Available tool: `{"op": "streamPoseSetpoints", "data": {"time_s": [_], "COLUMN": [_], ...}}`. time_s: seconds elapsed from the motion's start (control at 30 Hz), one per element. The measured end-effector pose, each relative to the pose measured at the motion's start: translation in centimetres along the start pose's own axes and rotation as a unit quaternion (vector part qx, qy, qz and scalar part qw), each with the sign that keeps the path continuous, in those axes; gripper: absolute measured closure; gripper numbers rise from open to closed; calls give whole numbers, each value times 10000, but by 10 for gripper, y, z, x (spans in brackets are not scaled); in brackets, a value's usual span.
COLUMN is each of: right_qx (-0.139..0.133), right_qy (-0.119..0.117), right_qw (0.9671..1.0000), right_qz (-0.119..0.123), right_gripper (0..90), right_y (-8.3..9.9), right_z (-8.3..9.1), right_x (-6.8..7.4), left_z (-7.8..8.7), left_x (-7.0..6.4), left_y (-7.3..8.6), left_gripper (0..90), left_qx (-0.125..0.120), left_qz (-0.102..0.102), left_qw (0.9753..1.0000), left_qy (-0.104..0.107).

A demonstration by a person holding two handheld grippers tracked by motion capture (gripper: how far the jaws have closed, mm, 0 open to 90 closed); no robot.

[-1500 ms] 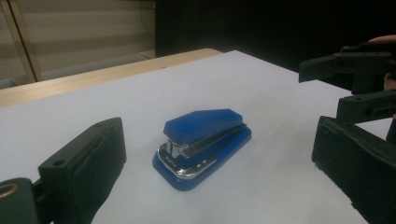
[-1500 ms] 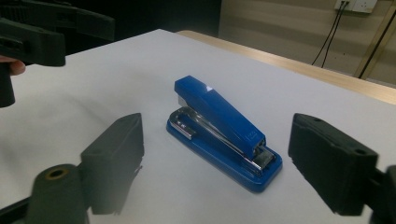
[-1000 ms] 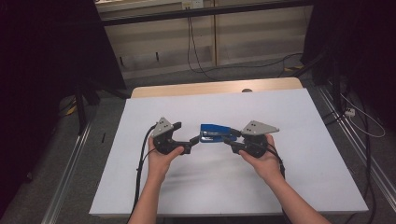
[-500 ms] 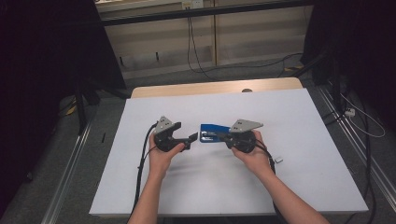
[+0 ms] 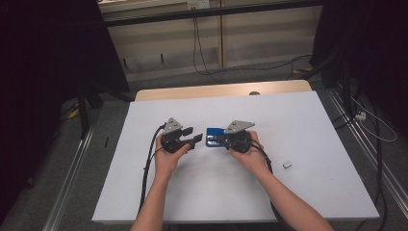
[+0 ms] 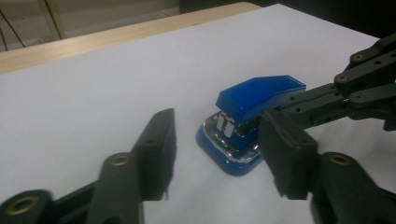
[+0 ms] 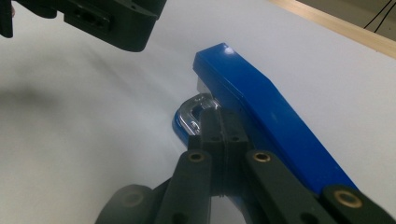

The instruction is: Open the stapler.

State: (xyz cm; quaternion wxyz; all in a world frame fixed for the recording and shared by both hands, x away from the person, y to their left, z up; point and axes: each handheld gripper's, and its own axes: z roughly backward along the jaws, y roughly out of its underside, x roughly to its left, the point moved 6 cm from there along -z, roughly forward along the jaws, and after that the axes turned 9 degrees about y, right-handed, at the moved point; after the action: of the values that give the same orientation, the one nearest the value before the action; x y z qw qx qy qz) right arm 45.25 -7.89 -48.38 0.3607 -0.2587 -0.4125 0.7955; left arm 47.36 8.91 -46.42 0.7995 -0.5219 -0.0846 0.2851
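**Blue stapler between my two grippers at mid-table**

From the high view I have the stapler lying on the white table, a little toward my side of its middle, between my two hands. My right gripper is at the stapler's right end; my left gripper sits just to the left of it, apart from it.

In the left gripper view my jaws stand wide apart with bare table between them, and the stapler lies just ahead, nearer the right-hand jaw but not touching either that I can see. The other gripper's linkage reaches in from the right to the stapler's side.

In the right gripper view my jaws are pressed together, side by side, with their tips resting against the stapler, between the blue top arm and the base by the shiny metal part. Nothing lies between them.

The stapler has a glossy blue plastic top with a sloped nose, a blue base and chrome metal between. I can read no brand or writing on it.

A small pale object lies on the table to my right, well apart; I cannot tell what it is.
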Motion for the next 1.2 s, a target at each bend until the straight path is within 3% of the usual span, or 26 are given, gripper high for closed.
{"op": "streamPoseSetpoints", "data": {"time_s": [0.13, 0.27, 0.43, 0.63, 0.83, 0.93, 1.1, 1.2], "right_qx": [56, 112, 181, 200, 199, 189, 153, 155], "right_qy": [-6, 26, 33, 62, 85, 86, 76, 68], "right_qw": [10000, 9999, 9997, 9996, 9997, 9997, 9998, 9998], "right_qz": [21, 48, 146, 165, 132, 103, 98, 70], "right_gripper": [900, 900, 900, 900, 900, 900, 900, 900], "right_y": [2, 3, 4, 3, 4, 4, 5, 5], "right_z": [-5, -10, -15, -16, -16, -16, -16, -16], "right_x": [2, 3, 6, 6, 5, 5, 4, 4], "left_z": [-4, -11, -19, -26, -35, -38, -40, -40], "left_x": [3, 3, 3, 4, 5, 3, 3, 3], "left_y": [1, 3, 5, 8, 11, 10, 8, 8], "left_gripper": [665, 787, 883, 900, 900, 900, 900, 900], "left_qx": [130, 320, 484, 591, 769, 768, 780, 751], "left_qz": [24, 83, 162, 149, -47, -7, -116, -48], "left_qw": [9999, 9994, 9986, 9980, 9969, 9968, 9967, 9969], "left_qy": [-34, 65, 160, 170, 154, 201, 187, 216]}}
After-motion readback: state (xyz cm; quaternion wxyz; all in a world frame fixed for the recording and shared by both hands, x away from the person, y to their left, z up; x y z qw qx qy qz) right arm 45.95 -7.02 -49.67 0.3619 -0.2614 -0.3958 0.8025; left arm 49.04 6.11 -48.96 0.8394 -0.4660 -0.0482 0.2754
